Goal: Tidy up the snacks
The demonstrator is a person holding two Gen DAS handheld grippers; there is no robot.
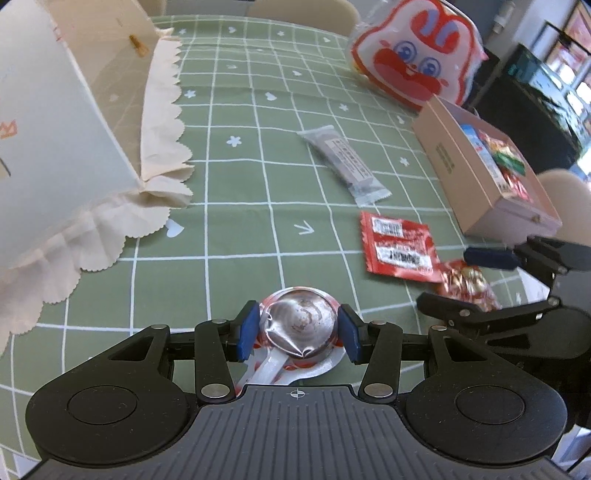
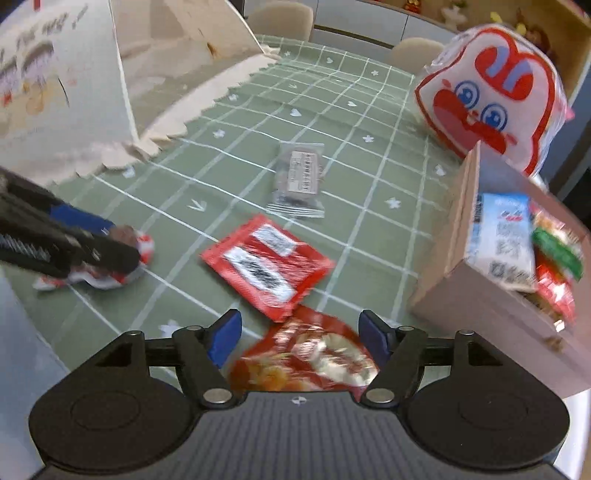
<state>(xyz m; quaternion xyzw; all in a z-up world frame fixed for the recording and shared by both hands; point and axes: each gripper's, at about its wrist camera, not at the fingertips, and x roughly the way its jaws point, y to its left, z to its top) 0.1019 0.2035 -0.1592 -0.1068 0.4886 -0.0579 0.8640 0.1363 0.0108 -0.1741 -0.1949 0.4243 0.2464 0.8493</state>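
Gripping the domed jelly cup, left tongs risked slipping; right tongs straddled a red packet, open, unsecured.

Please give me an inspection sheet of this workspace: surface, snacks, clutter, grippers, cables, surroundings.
Surface: green checked tablecloth.
Job's things: jelly cup, grey snack bar, red sachet, red-gold packet, pink box holding snacks.
Clutter: rabbit-face bag, white paper bag on scalloped cloth.
Grippers: left gripper shut on jelly cup; right gripper open around red-gold packet.
Cables: nothing seen.
Surroundings: beige chairs.
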